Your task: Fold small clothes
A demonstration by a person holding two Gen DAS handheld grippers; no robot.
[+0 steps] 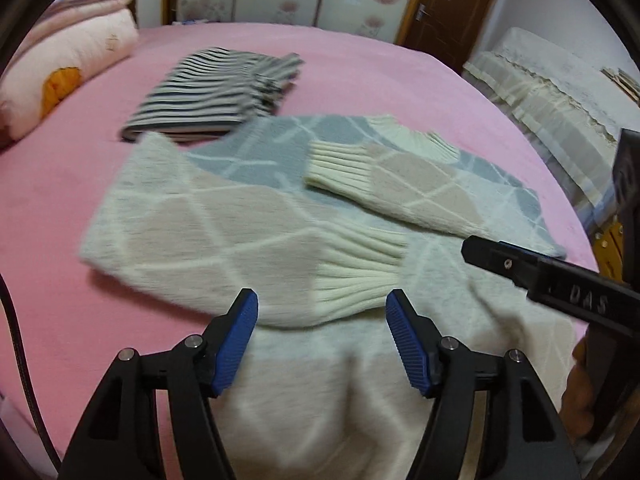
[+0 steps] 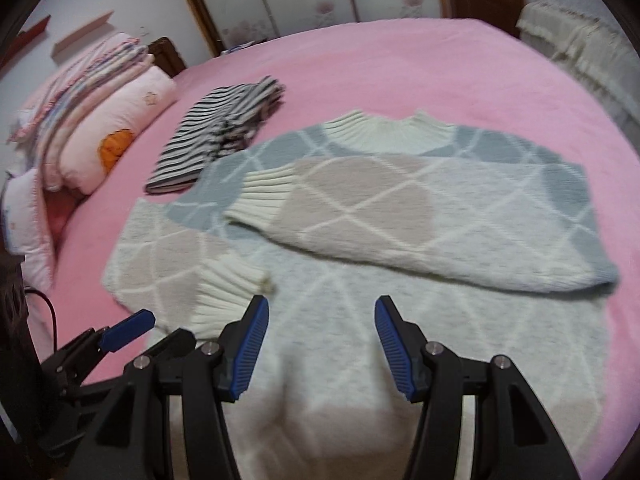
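A fluffy knit sweater (image 1: 224, 224) (image 2: 360, 280) in cream, beige and grey-blue diamonds lies flat on the pink bed (image 1: 60, 280) (image 2: 400, 68). Both sleeves are folded across its body, ribbed cuffs (image 1: 352, 276) pointing inward. My left gripper (image 1: 322, 300) is open just above the near part of the sweater, with the left sleeve's cuff in front of its blue pads. My right gripper (image 2: 322, 304) is open over the sweater's lower body, nothing pressed between its pads. A folded black-and-white striped garment (image 1: 208, 92) (image 2: 216, 140) lies beyond the sweater's left shoulder.
Pillows (image 1: 68, 72) (image 2: 120, 128) and a stack of folded bedding (image 2: 80, 76) line the bed's left side. Furniture under a cream cover (image 1: 552, 92) stands to the right. Flowered wardrobe doors and a brown door (image 1: 448, 4) are behind. A cable (image 1: 12, 320) hangs at the left.
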